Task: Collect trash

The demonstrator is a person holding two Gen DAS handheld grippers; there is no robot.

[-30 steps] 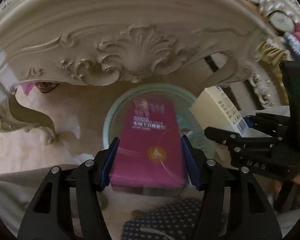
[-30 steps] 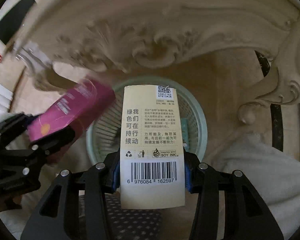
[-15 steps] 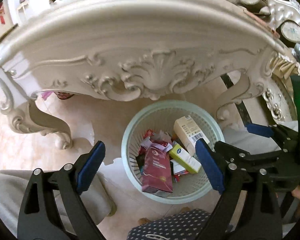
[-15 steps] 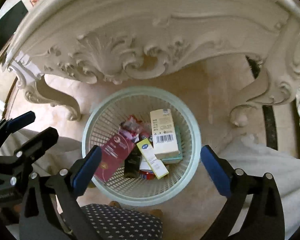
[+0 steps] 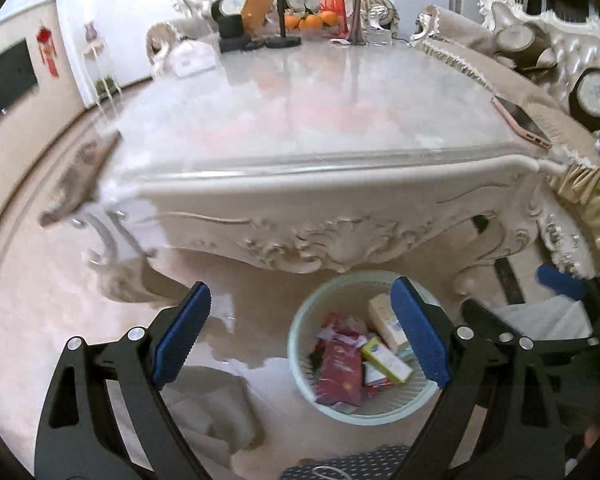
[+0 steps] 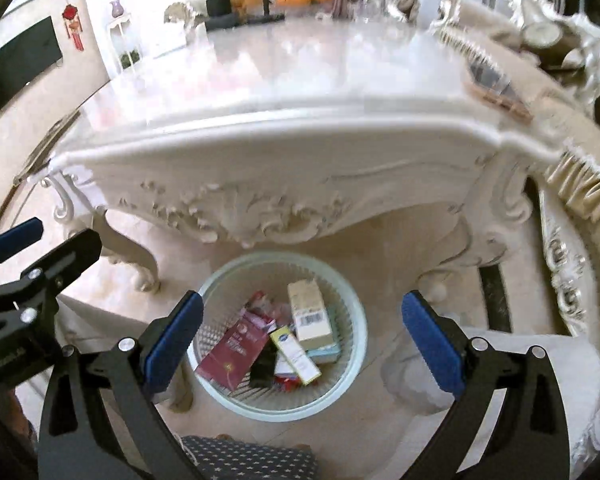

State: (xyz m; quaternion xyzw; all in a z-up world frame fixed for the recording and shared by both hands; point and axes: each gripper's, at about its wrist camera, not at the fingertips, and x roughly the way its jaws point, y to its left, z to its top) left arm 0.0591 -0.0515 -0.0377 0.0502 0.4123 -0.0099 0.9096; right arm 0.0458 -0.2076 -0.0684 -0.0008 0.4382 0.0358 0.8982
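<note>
The one pale green waste basket (image 6: 342,384) sits on the floor below the carved front edge of the cream table (image 6: 300,152). Above and left of the basket, the left gripper (image 5: 300,332) hangs with jaws spread wide, holding nothing. Inside the basket lie one maroon box (image 6: 232,354), one yellow-edged slim box (image 6: 296,354) and one cream carton (image 6: 310,314) with a barcode, over smaller scraps too jumbled to count. The right gripper (image 6: 300,340) is over the basket, its jaws likewise wide apart and empty.

Pale green basket (image 6: 356,344), maroon box (image 6: 232,354)
</note>
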